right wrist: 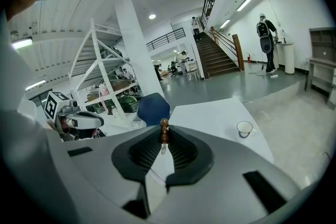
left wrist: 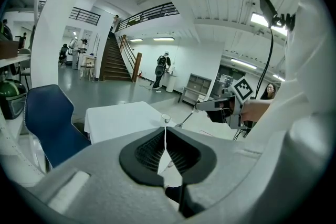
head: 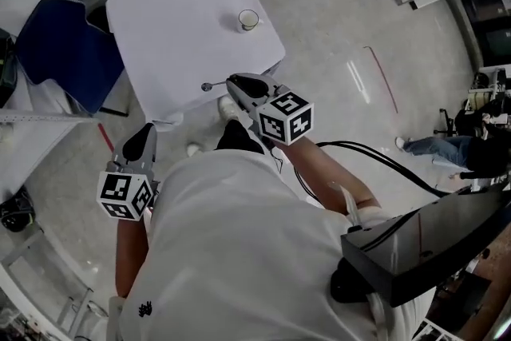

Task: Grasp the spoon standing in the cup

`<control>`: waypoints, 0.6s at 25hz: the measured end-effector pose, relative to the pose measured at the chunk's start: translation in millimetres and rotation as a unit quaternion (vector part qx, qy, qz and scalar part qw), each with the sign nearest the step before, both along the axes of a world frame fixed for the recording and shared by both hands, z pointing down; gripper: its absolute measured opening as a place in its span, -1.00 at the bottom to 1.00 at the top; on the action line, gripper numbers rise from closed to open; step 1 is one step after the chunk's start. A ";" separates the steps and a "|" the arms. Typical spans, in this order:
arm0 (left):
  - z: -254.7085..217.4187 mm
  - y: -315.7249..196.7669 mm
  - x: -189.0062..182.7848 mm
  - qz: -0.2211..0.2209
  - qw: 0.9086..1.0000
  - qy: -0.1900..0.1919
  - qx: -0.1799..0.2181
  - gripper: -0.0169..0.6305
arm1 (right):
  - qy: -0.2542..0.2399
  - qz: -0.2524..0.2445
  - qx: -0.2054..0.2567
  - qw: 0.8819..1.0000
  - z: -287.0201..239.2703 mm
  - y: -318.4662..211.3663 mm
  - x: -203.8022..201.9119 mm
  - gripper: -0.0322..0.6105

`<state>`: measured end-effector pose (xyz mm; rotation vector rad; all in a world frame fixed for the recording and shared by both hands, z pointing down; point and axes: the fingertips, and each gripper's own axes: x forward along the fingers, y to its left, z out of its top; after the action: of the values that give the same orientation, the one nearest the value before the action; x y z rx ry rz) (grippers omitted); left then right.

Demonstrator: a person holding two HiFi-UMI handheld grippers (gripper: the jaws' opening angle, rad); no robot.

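Note:
The white cup [head: 248, 20] stands empty near the far right corner of the white table [head: 176, 28]. It also shows small in the right gripper view, as the cup [right wrist: 244, 128]. My right gripper [head: 233, 85] hovers over the table's near edge, shut on the spoon [head: 211, 85], whose bowl sticks out to the left. In the right gripper view the spoon's brown handle end [right wrist: 164, 129] pokes up between the pressed jaws of the right gripper [right wrist: 164, 139]. My left gripper [head: 146, 136] hangs lower left, off the table. Up close the left gripper [left wrist: 165, 139] is shut with nothing in it.
A blue chair [head: 60, 52] stands at the table's left side. Another white surface [head: 32, 132] lies at the far left. Black cables [head: 375, 160] trail over the floor to the right, where a person [head: 467, 149] sits. A black case [head: 431, 239] hangs at my right hip.

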<state>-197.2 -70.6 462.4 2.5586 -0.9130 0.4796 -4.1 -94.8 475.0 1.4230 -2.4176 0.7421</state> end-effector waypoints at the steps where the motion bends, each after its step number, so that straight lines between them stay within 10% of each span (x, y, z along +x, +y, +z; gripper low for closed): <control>1: -1.0 -0.4 3.0 0.001 1.000 -0.001 -0.001 -0.90 | -0.001 0.000 -0.001 1.000 -0.6 -0.2 1.8 -0.76; 15: -0.7 -34.0 40.0 0.016 1.000 -0.010 -0.011 -0.90 | -0.014 0.003 -0.012 1.000 4.7 -27.2 32.9 -0.76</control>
<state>-157.2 -104.7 461.7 2.5565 -0.8697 0.5237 28.8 -122.0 479.7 1.4207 -2.4173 0.7940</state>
